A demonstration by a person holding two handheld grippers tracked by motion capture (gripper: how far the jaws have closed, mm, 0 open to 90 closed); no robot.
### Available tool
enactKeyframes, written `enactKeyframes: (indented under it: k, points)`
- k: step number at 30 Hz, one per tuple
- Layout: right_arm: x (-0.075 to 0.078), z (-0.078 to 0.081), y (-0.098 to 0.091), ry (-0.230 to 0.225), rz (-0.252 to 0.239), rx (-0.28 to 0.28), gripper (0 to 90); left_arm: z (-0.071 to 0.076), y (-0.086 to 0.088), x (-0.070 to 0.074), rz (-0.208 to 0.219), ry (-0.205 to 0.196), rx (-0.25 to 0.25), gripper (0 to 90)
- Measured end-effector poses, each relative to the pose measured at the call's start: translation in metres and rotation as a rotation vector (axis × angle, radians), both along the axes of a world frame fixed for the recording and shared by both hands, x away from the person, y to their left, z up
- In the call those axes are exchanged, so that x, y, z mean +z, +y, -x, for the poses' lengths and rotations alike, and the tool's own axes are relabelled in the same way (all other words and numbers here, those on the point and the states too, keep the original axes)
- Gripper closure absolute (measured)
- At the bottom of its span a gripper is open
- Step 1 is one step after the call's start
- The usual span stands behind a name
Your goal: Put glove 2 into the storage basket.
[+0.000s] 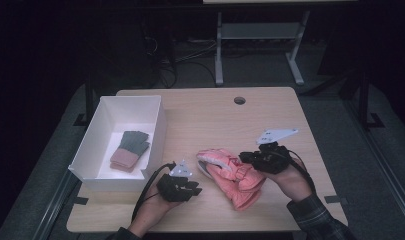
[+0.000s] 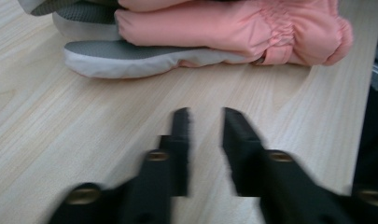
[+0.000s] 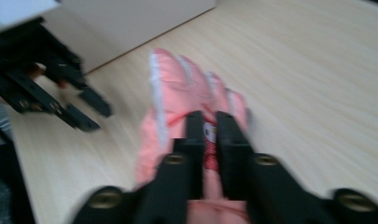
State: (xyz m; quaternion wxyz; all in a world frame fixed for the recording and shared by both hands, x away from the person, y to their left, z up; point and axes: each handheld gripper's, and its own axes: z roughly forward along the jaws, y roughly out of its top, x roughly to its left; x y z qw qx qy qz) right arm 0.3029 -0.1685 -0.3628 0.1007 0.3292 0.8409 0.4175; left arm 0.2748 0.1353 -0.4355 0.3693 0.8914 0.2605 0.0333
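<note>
A: Where is the pink glove (image 1: pixel 232 176) lying?

B: On the wooden surface (image 1: pixel 270 120), just to the right of the white box (image 1: pixel 102 170). It is a padded winter glove with a grey-and-white palm side, and it lies roughly between the two hands.

A: And what does the box hold?

B: A smaller knitted glove (image 1: pixel 130 150), dark green at the fingers and dusty pink at the cuff, lying flat on the box floor.

A: What is the right hand-held gripper (image 1: pixel 251 158) doing?

B: It sits at the glove's right edge, on the side away from the box. In the right gripper view its jaws are clenched on pink fabric (image 3: pixel 210 140), with the glove's fingers spread out beyond the tips toward the box.

A: And the left hand-held gripper (image 1: pixel 192 188)?

B: It rests low, just in front of the box's near right corner and close to the glove's left side. In the left gripper view its jaws stand a narrow gap apart over bare wood, gripping nothing, with the glove (image 2: pixel 233 32) lying across ahead of them, untouched.
</note>
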Motion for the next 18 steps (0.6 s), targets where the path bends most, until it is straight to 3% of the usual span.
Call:
enactKeyframes:
  k: [2,3,8,18]
  points:
    - [-0.002,-0.003,-0.012,-0.013,0.002,-0.019,90.0,0.001,-0.001,0.002,0.008,0.001,-0.004,88.8]
    - [-0.004,-0.005,-0.018,-0.013,0.006,-0.024,90.0,0.001,-0.002,0.003,-0.003,0.008,-0.011,89.6]
    - [-0.022,-0.009,-0.045,-0.004,0.028,-0.051,90.0,0.000,-0.010,0.001,-0.018,0.010,-0.038,89.7]
    - [-0.060,-0.004,-0.080,0.061,0.046,-0.049,90.0,0.009,-0.057,-0.003,-0.017,0.034,-0.124,89.6]
